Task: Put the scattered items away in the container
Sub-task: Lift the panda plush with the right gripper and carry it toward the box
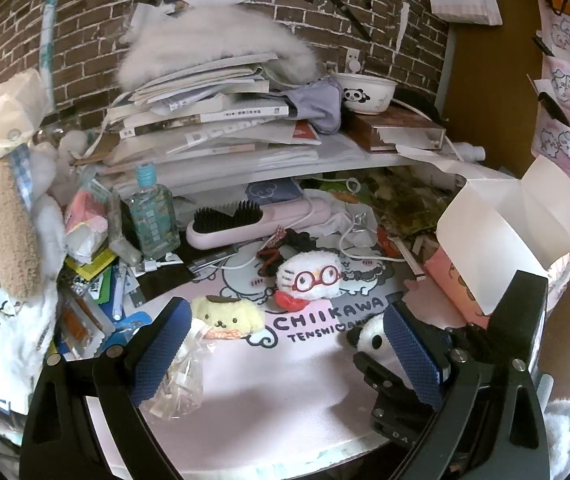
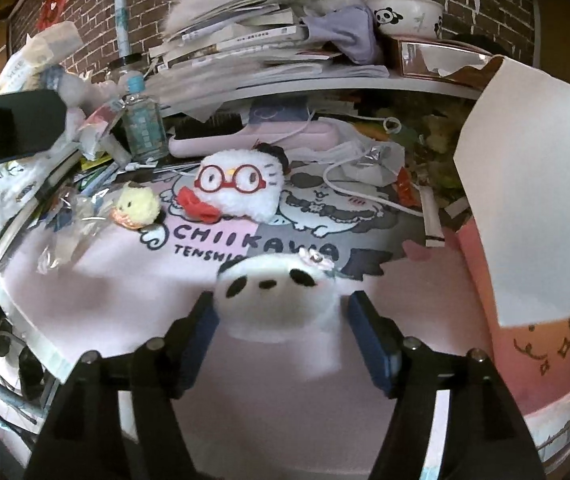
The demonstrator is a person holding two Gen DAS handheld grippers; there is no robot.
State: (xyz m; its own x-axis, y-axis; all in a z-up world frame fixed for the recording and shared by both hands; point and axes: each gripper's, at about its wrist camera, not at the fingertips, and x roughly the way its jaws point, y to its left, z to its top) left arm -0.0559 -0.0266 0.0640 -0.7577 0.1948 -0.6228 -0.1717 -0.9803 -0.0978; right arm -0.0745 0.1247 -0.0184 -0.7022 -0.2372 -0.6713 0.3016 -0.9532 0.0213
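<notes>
With the right gripper (image 2: 281, 328) spread around the panda (image 2: 275, 280) near the mat's (image 2: 285, 400) front and the left gripper (image 1: 285, 344) open and empty, the grasp seems in hand: next, pinch, lift, carry right to the box (image 2: 541, 344).

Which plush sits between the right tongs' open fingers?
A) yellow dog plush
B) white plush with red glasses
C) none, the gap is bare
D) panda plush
D: in the right wrist view the panda plush lies between the spread blue pads of the right tongs, with gaps on both sides; the yellow dog plush and the white plush with red glasses lie farther back on the mat.
</notes>
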